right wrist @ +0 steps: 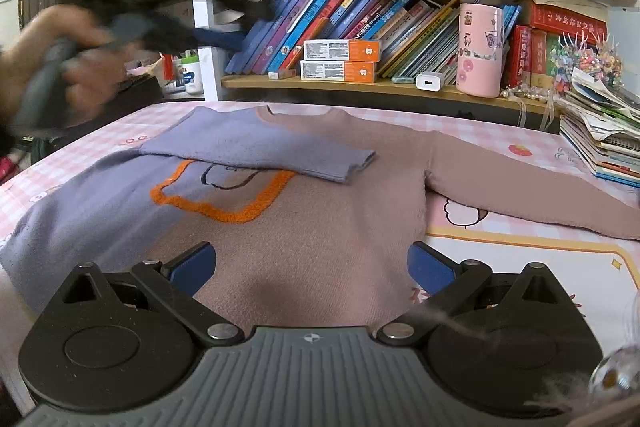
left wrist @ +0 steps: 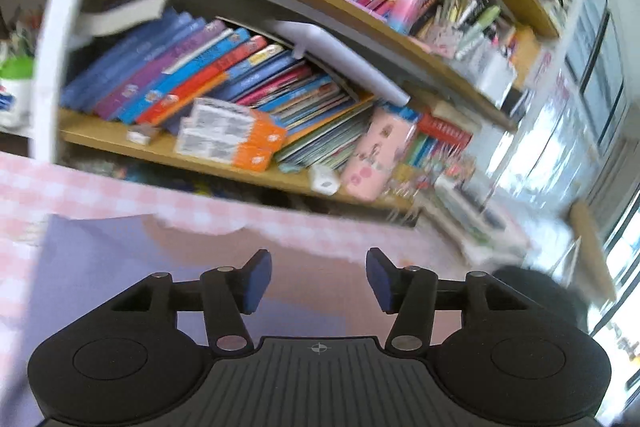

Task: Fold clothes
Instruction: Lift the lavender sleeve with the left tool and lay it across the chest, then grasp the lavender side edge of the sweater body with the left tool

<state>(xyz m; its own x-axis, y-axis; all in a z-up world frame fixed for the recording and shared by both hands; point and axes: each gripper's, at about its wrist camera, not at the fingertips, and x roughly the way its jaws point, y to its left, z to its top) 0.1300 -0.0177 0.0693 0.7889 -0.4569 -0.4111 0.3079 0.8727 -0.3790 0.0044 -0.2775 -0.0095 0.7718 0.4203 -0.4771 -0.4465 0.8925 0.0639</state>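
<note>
A sweater (right wrist: 320, 227), half lavender and half dusty pink with an orange outlined patch, lies flat on the pink checked table. Its lavender sleeve (right wrist: 280, 155) is folded across the chest; the pink sleeve (right wrist: 520, 179) stretches out to the right. My right gripper (right wrist: 312, 267) is open and empty, low over the sweater's hem. My left gripper (left wrist: 318, 281) is open and empty, tilted, above the sweater (left wrist: 120, 267) near the table's far edge. It also shows as a blurred dark shape in a hand at the upper left of the right wrist view (right wrist: 132, 3).
A bookshelf (right wrist: 360, 83) full of books stands right behind the table, with orange boxes (right wrist: 340, 61), a white charger (right wrist: 430, 81) and a pink cylinder (right wrist: 480, 51). A stack of magazines (right wrist: 600, 139) sits on the table's right edge.
</note>
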